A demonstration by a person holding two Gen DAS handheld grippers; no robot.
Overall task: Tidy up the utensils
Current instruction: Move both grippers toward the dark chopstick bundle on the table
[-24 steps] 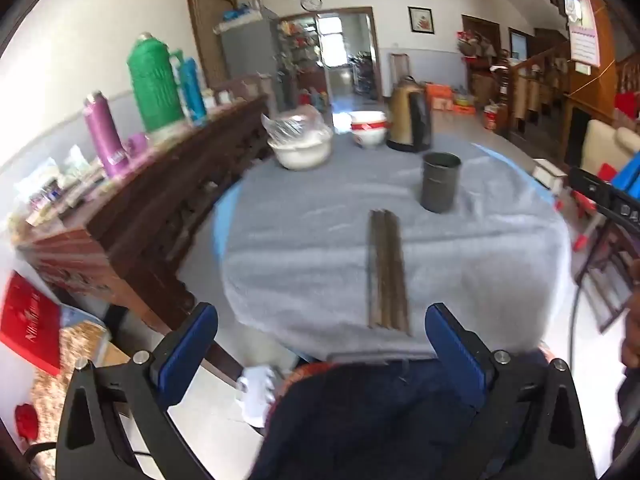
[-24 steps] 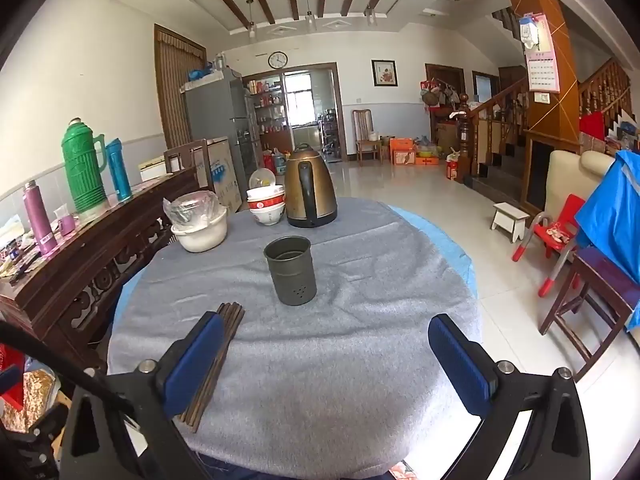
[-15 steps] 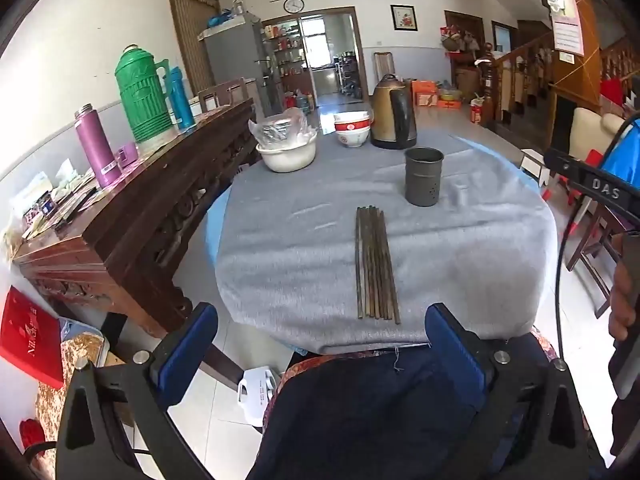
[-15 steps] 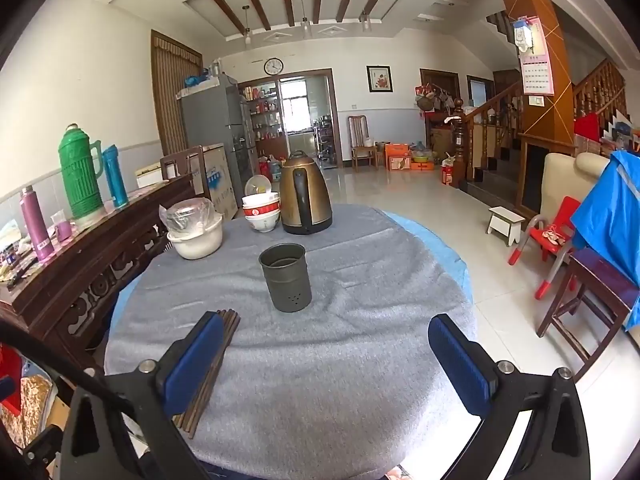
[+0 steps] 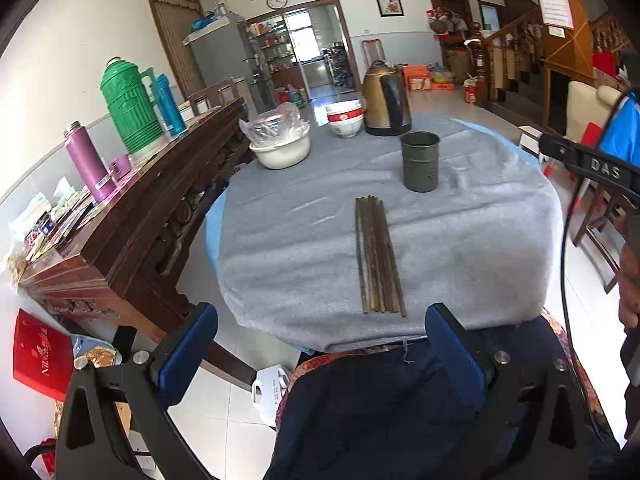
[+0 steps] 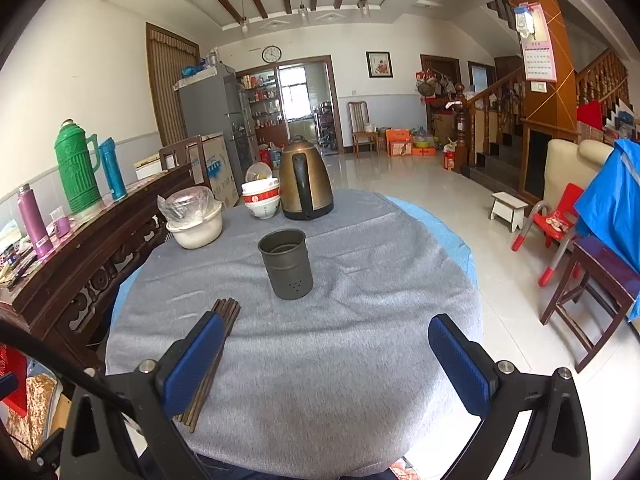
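Observation:
A bundle of several dark brown chopsticks (image 5: 378,254) lies flat on the grey tablecloth near the table's front edge; it also shows in the right wrist view (image 6: 216,344), partly behind the left finger. A grey metal utensil cup (image 5: 420,161) stands upright beyond them, also seen in the right wrist view (image 6: 286,264). My left gripper (image 5: 320,344) is open and empty, held off the table's near edge above my lap. My right gripper (image 6: 324,364) is open and empty over the front of the table, to the right of the chopsticks.
At the table's far side stand a brass kettle (image 6: 305,180), stacked bowls (image 6: 261,198) and a white bowl covered in plastic (image 6: 194,220). A dark wooden sideboard (image 5: 152,216) with flasks runs along the left. A chair (image 6: 592,292) stands at the right.
Both grippers have risen and tilted a little, so the table sits lower in both views. Nothing on the table has moved and both grippers stay open.

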